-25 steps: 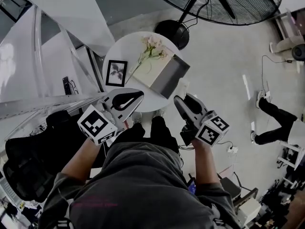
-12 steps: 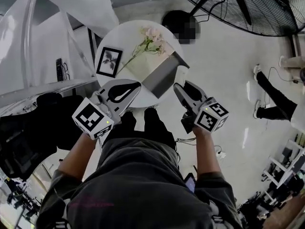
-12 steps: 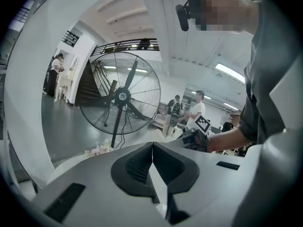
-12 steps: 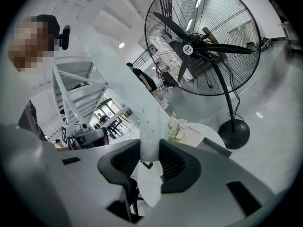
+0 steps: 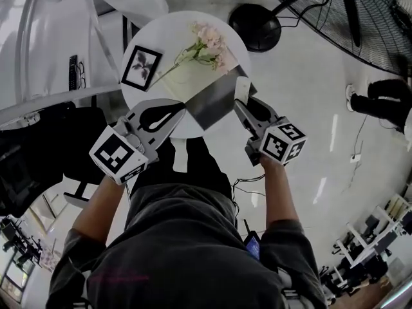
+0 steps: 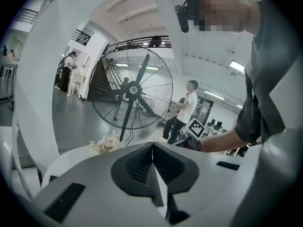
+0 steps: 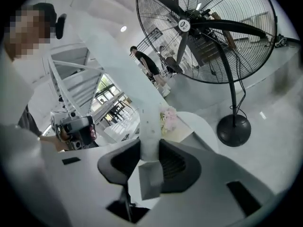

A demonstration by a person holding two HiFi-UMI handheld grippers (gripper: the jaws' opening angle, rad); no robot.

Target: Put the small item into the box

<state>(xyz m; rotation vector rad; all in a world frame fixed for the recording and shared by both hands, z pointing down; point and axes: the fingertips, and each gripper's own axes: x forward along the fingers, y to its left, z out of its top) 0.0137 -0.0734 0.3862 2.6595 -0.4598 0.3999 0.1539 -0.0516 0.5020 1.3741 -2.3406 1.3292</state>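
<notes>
Two grippers hang at the round white table's (image 5: pixel 168 38) near edge. The right gripper (image 5: pixel 241 103) clamps a small flat white item (image 5: pixel 241 87) just beside the open cream-and-grey box (image 5: pixel 209 102). The left gripper's (image 5: pixel 183 106) jaws meet, empty.

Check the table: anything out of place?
Nothing spilled or damaged. One oddity: the flowers lie flat with no vase, partly across the box.

Table (image 5: pixel 172 36) white; frame (image 5: pixel 140 67) black; flowers (image 5: pixel 210 41) pink; box (image 5: pixel 214 99) grey, just ahead of right gripper (image 5: pixel 244 107); small item (image 7: pixel 148 126) white.
</notes>
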